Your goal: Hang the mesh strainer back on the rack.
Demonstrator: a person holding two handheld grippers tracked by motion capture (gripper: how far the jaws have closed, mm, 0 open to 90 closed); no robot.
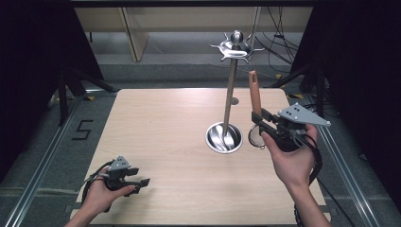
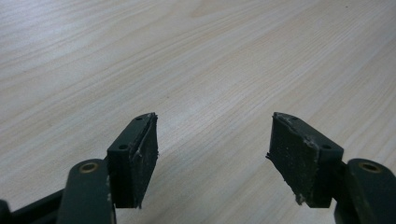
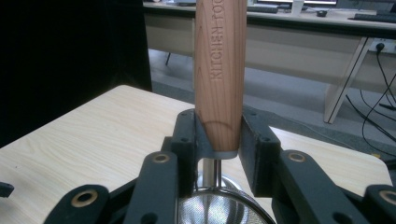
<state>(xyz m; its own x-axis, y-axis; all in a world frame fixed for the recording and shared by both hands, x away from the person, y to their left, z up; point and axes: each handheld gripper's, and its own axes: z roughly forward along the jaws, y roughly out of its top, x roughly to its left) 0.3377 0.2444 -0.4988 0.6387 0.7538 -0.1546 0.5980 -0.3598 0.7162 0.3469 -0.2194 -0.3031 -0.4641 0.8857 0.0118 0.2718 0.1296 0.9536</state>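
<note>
High view: your right gripper (image 1: 261, 124) jaws clamp strainer (image 1: 255, 101) handle, upright; hook stand (image 1: 230, 94) just left of jaws. Left gripper (image 1: 140, 182) jaws open, empty.

The strainer (image 1: 256, 111) stands upright between the right claw's (image 1: 261, 124) jaws, handle up, bowl below. Just left of that claw is the rack (image 1: 230, 94). The left claw (image 1: 140, 183) sits well apart, low over the table (image 1: 161, 123).

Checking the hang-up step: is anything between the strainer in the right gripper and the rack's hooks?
Nothing visible blocks it. The right gripper holds the strainer upright by its wooden handle, just right of the rack. The hooks sit bare above and to its left. The left gripper rests open far off, near the table's front-left corner.
</note>
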